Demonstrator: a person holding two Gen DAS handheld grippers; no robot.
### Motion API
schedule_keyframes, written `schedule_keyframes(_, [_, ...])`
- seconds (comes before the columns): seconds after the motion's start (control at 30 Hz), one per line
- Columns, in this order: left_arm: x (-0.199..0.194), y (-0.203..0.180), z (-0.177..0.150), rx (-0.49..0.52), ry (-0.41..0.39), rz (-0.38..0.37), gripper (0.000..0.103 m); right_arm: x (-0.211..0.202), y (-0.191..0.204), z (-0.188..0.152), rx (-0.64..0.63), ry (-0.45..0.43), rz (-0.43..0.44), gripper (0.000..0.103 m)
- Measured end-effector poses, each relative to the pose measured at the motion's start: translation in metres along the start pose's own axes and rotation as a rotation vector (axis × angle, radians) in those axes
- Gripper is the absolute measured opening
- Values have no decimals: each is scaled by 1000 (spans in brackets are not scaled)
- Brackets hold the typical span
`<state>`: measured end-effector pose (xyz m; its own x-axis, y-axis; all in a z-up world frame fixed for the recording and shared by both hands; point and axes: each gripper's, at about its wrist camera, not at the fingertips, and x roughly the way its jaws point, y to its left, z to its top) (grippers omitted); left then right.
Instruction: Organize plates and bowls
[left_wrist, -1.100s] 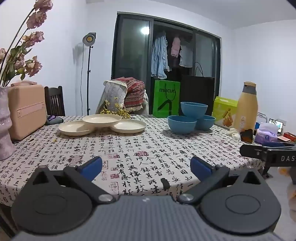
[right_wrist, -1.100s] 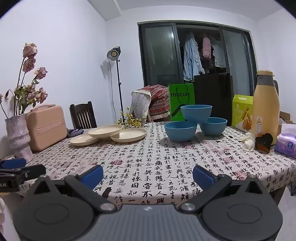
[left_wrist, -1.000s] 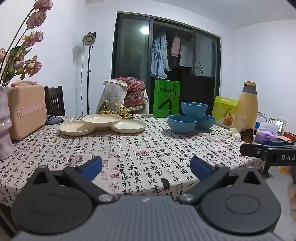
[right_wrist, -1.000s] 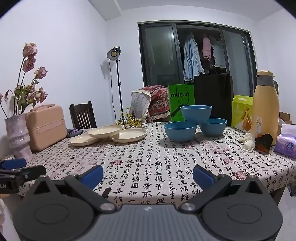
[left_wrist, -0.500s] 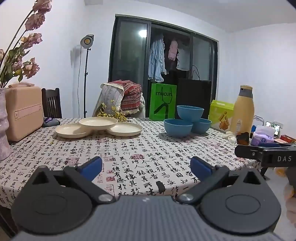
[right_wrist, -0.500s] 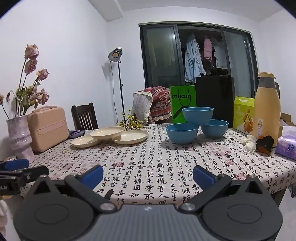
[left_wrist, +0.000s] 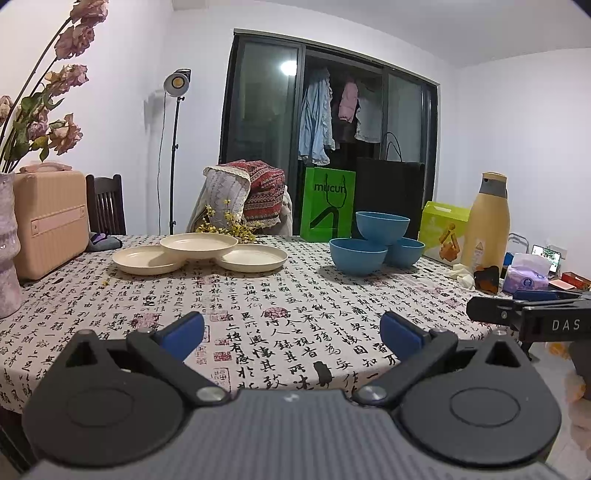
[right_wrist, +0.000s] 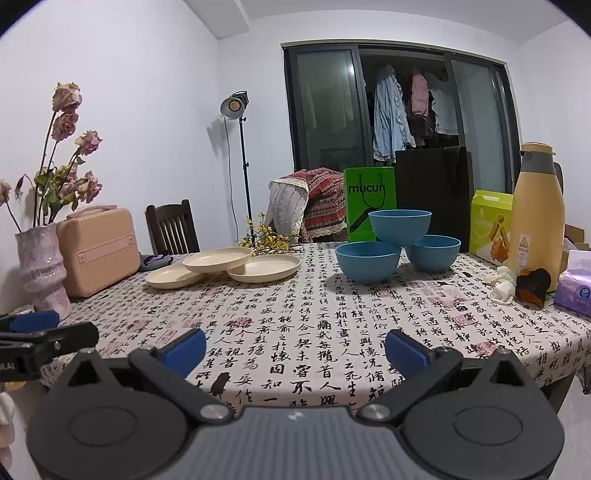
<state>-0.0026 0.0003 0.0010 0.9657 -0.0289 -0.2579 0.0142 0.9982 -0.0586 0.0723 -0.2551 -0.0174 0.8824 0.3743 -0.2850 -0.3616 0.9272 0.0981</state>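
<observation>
Both my left gripper and right gripper hang released and empty at the table's near edge; nothing sorted yet: three cream round plates overlap at eleven o'clock, three blue plastic bowls pile loosely at one o'clock, all awaiting stacking

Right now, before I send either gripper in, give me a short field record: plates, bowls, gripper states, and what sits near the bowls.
plates: three cream plates, top one resting across the other two
bowls: three blue bowls, top one perched on the lower two
left gripper: open, empty, short of the dishes
right gripper: open, empty, short of the dishes
near bowls: tan bottle and green box to their right
surface: table with printed cloth
</observation>
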Motion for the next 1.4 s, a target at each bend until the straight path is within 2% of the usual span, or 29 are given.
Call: schedule_keyframes(1.4, [-3,2,0,-15,-13,10,103,4,-3,-3,11,13,0,103])
